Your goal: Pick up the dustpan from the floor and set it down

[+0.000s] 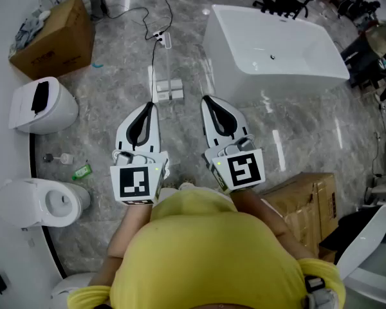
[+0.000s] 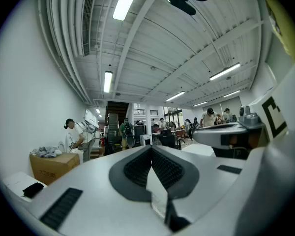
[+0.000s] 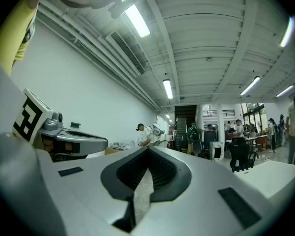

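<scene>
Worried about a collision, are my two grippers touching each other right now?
Apart. The head view shows a strip of bare floor between the left gripper and the right gripper, all along their length.

Bathtub (image 1: 244, 76) right of cardboard box (image 1: 56, 38)

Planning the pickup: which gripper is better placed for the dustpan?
Left, probably: the left gripper points almost at the dustpan; the right gripper is farther aside. Both are shut.
</scene>
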Available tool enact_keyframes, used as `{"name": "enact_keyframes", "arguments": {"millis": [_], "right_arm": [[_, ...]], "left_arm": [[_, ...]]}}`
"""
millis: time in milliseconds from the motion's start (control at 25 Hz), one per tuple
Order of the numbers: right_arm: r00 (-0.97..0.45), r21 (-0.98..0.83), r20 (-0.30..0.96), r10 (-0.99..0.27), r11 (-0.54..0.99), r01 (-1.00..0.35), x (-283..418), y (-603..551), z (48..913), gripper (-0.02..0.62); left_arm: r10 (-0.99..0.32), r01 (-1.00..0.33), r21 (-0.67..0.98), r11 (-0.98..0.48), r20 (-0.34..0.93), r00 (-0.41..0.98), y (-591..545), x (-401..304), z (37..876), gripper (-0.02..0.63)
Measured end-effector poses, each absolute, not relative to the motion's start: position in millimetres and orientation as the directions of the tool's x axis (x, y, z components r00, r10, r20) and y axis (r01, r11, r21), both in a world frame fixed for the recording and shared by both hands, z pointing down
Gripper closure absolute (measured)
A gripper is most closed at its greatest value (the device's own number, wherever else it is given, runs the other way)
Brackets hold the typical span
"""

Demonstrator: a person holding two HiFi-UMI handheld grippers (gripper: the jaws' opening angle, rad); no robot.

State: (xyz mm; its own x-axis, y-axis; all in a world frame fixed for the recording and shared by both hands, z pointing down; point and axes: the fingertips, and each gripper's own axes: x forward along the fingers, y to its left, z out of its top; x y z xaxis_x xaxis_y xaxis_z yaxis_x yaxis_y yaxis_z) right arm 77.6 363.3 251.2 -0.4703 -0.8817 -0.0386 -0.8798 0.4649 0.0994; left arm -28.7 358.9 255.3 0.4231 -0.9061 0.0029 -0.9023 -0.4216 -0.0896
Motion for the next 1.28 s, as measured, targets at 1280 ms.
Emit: {"name": "enact_keyframes", "arguments": {"millis": [1280], "right_arm": [[-0.471,0.005,0.113,-0.875,0.475,-0.88,49,93,322,0.445]], "left_arm": [[-0.897,-0.897,-0.05,-0.439,0.081,0.435,97,-74,305,0.603]]}}
